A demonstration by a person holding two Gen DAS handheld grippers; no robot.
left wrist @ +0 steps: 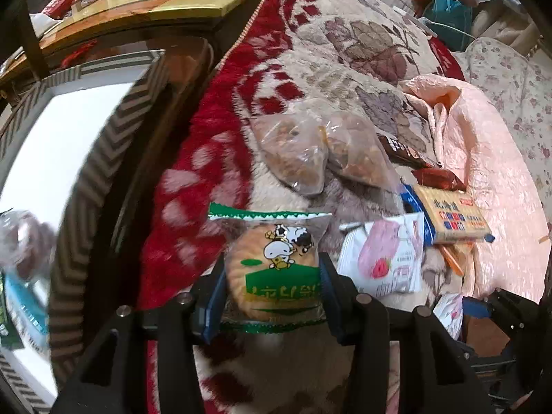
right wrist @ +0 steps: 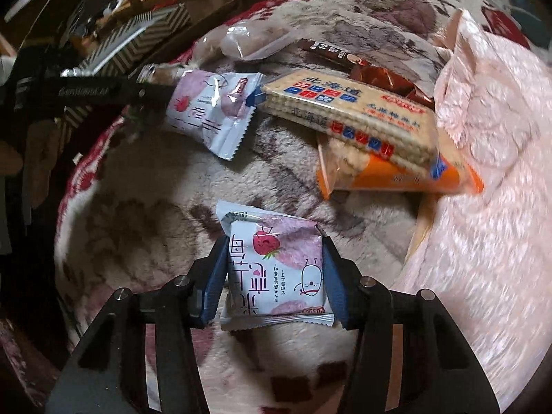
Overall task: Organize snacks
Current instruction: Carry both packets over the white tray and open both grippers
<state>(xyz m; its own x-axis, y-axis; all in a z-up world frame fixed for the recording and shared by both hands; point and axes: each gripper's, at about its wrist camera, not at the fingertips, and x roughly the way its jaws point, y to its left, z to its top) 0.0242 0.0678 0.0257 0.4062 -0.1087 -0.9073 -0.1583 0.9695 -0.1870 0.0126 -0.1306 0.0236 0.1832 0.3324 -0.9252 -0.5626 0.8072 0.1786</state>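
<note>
My left gripper (left wrist: 272,286) is shut on a round biscuit in a clear green-edged packet with a cartoon cow (left wrist: 276,269), held above the blanket. My right gripper (right wrist: 274,283) is shut on a white and pink strawberry snack packet (right wrist: 276,272). A second strawberry packet (right wrist: 214,110) lies further off, also in the left wrist view (left wrist: 383,255). A cream wafer pack with blue squares (right wrist: 352,114) rests on an orange snack pack (right wrist: 396,176). Two clear bags of brown snacks (left wrist: 310,151) lie on the blanket.
A white box with a chevron-striped rim (left wrist: 69,158) stands at the left and holds some packets (left wrist: 20,276). A pink plastic bag (right wrist: 483,172) lies at the right. Brown wrappers (right wrist: 379,76) lie behind the wafers. A wooden table (left wrist: 155,3) stands behind.
</note>
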